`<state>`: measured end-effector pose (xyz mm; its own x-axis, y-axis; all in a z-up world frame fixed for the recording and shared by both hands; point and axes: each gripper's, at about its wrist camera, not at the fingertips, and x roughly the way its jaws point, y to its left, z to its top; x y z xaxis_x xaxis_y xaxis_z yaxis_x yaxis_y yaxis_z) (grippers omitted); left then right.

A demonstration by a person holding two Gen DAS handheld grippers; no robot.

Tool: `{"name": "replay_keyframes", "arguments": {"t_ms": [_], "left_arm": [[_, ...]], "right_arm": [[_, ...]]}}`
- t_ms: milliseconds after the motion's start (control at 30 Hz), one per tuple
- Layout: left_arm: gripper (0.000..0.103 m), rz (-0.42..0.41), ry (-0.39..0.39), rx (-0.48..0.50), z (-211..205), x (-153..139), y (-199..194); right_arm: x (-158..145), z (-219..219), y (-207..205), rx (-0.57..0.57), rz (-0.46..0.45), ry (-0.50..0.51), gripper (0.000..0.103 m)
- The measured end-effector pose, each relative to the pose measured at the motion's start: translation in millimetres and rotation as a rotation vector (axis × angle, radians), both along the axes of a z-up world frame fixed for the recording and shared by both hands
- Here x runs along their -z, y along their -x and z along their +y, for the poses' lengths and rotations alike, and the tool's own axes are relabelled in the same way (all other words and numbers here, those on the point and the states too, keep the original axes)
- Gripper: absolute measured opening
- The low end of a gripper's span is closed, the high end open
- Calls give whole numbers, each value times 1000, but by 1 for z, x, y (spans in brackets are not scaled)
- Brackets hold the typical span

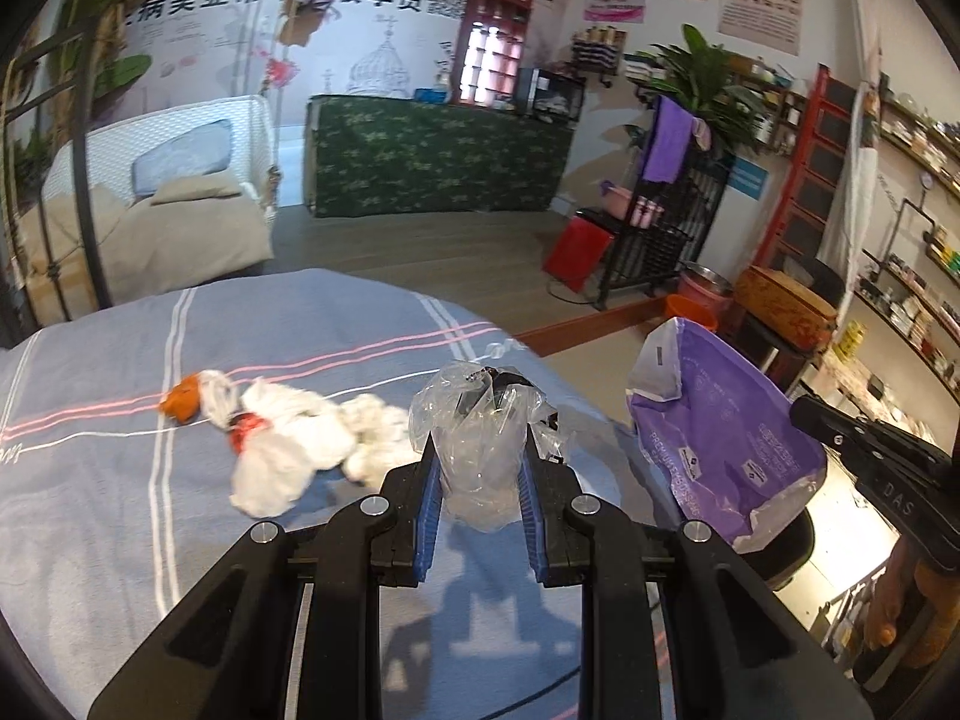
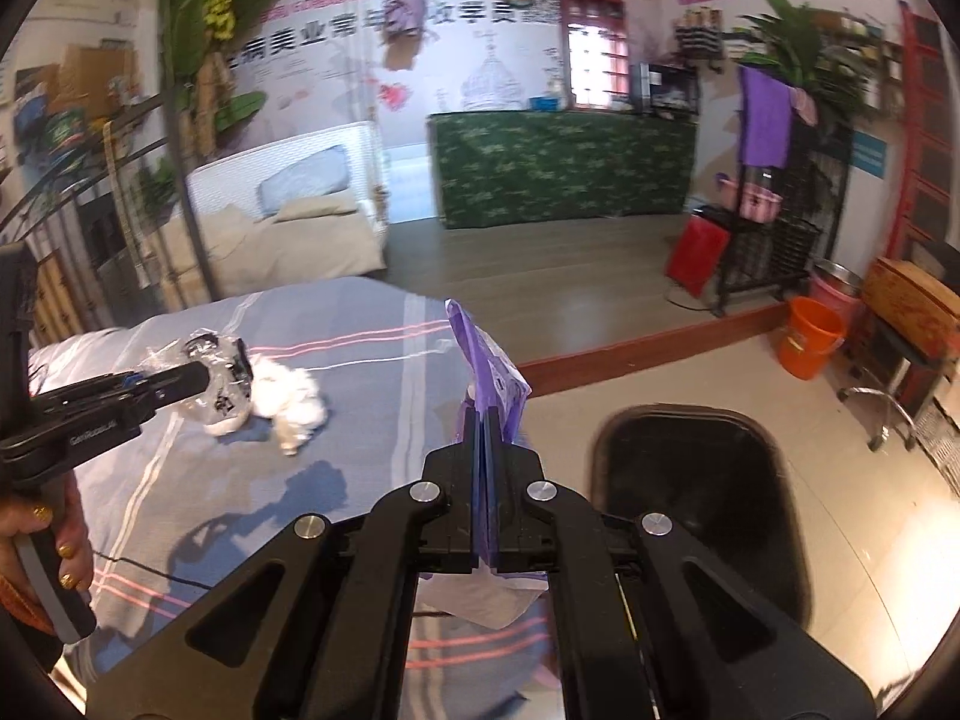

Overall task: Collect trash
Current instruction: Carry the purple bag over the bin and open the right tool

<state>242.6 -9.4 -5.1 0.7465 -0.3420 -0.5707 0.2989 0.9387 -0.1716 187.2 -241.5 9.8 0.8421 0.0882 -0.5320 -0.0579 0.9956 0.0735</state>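
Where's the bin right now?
In the right wrist view, the black bin sits open on the floor at lower right, just right of the right gripper, which holds the purple bag beside the bed.

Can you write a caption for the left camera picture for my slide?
Left hand-held gripper clamps a crumpled clear plastic bag above the striped blue-grey bedsheet, beside white crumpled tissues.

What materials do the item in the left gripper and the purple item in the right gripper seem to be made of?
Clear wrapper: thin transparent plastic film, glossy and crinkled; the bedspread shows through it. Purple pouch: probably printed plastic laminate, smooth with a slight sheen, pale inside, creased stiffly.
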Motion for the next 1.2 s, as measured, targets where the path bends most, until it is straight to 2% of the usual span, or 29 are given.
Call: {"name": "replay_keyframes", "arguments": {"t_ms": [233,400,533,767,967,1033,1067,1100,1133,1167,1200], "left_arm": [[23,-5,-21,118,-57,5,4],[23,2,-29,192,-95,7,2],[23,37,-31,256,-127,14,-1],[23,86,-67,330,-171,32,-2],[23,102,-103,373,-197,42,-2],[23,112,-110,381,-203,45,-2],[23,119,-114,386,-206,47,-3],[23,123,-117,388,-208,48,-4],[23,126,-122,391,-211,50,-4],[23,130,-129,395,-214,52,-6],[23,132,-134,397,-217,52,-6]], "right_arm": [[11,-59,6,130,24,-10,2],[30,-97,0,216,68,-14,2],[62,-128,-13,273,139,-29,2],[125,-155,-39,325,281,-60,2],[157,-167,-44,351,347,-104,4],[162,-167,-43,359,360,-103,14],[164,-167,-41,360,360,-107,25],[165,-168,-39,365,355,-110,43],[165,-166,-35,376,350,-108,52],[163,-167,-30,394,336,-102,58],[160,-167,-27,399,330,-100,58]]}}
